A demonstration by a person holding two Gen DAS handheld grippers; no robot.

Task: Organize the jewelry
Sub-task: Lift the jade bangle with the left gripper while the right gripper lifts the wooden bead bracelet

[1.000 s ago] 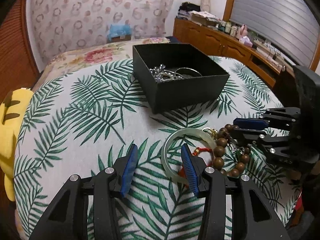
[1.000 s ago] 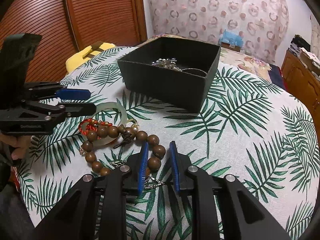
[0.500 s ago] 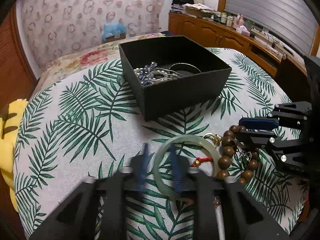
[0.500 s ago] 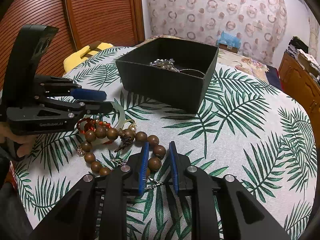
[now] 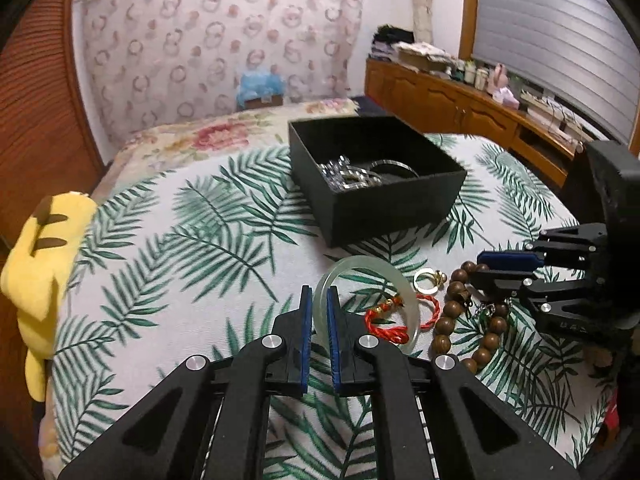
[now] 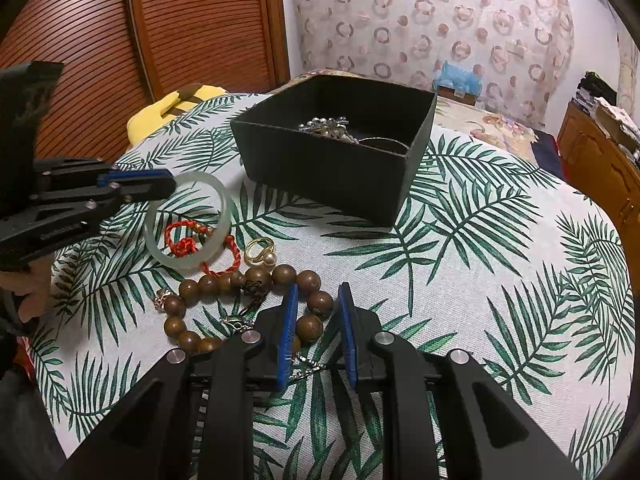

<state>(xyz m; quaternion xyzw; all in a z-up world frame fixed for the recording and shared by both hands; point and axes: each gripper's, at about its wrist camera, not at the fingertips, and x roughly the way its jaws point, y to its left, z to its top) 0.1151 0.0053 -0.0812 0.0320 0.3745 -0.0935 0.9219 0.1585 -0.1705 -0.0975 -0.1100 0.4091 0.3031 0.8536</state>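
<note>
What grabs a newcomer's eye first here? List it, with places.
The pale green bangle stands out, its rim pinched in the left hand-held gripper over the palm-leaf cloth. Beside it lie a red cord and wooden bead bracelet, which the right hand-held gripper straddles. Behind sits the black box of silver pieces.

The surface [image 6: 500,260] wears a palm-leaf cloth. A black box [image 6: 332,168] sits on it; near the box lie a wooden bead bracelet [image 6: 248,280], gold ring [image 6: 260,250] and red cord [image 6: 224,268].
</note>
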